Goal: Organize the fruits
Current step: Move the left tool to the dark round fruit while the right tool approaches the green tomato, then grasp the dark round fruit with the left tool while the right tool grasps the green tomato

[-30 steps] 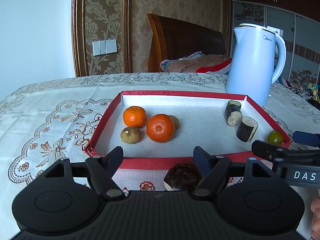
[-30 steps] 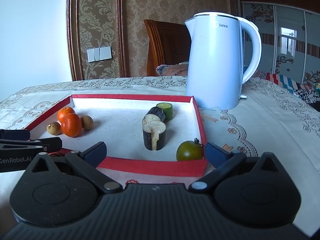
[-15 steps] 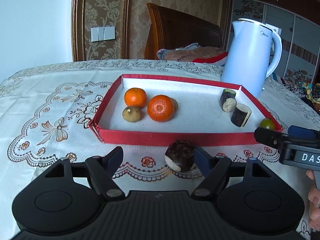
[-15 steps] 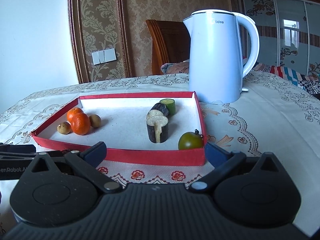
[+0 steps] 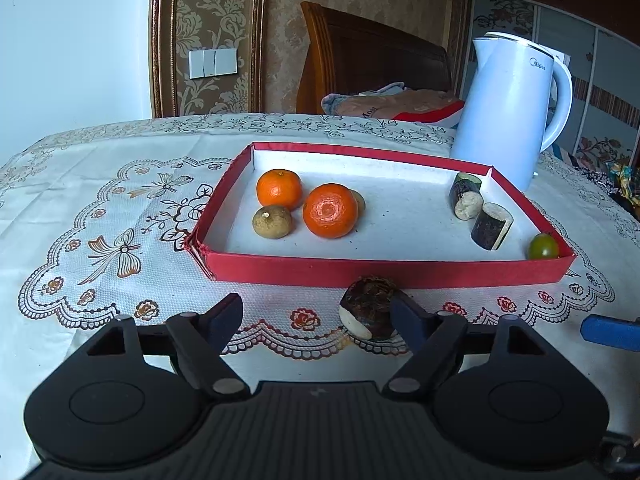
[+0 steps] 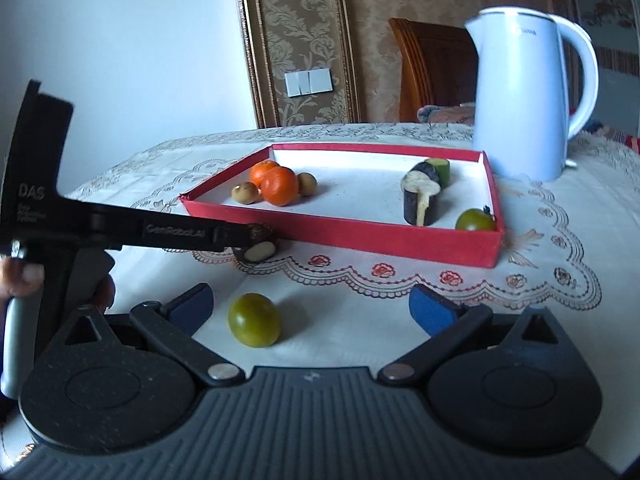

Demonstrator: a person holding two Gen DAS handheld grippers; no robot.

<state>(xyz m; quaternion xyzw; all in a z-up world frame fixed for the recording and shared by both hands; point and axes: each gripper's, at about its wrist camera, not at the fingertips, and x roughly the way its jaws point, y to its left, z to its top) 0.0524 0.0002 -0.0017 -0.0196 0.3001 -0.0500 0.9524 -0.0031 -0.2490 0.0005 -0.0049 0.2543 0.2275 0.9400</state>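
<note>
A dark, hairy root chunk (image 5: 368, 308) with a pale cut face lies on the tablecloth just before the red tray (image 5: 384, 272). It sits between the fingers of my left gripper (image 5: 316, 312), against the right one; the jaws are opening and the left finger stands well clear. My right gripper (image 6: 312, 300) is open around a green tomato (image 6: 254, 320) on the cloth, touching neither pad. In the tray are two oranges (image 5: 330, 211), small brown fruits (image 5: 272, 221), eggplant pieces (image 5: 491, 226) and another green tomato (image 5: 543, 246).
A tall white kettle (image 5: 508, 112) stands behind the tray's far right corner. A wooden chair with cloth on it is past the table's far edge. A hand holding the left gripper (image 6: 248, 240) fills the left of the right wrist view.
The left gripper has drawn back from the tray, and the root chunk now shows whole beside its right finger. The right gripper swung left and back; a green tomato now lies between its fingers.
</note>
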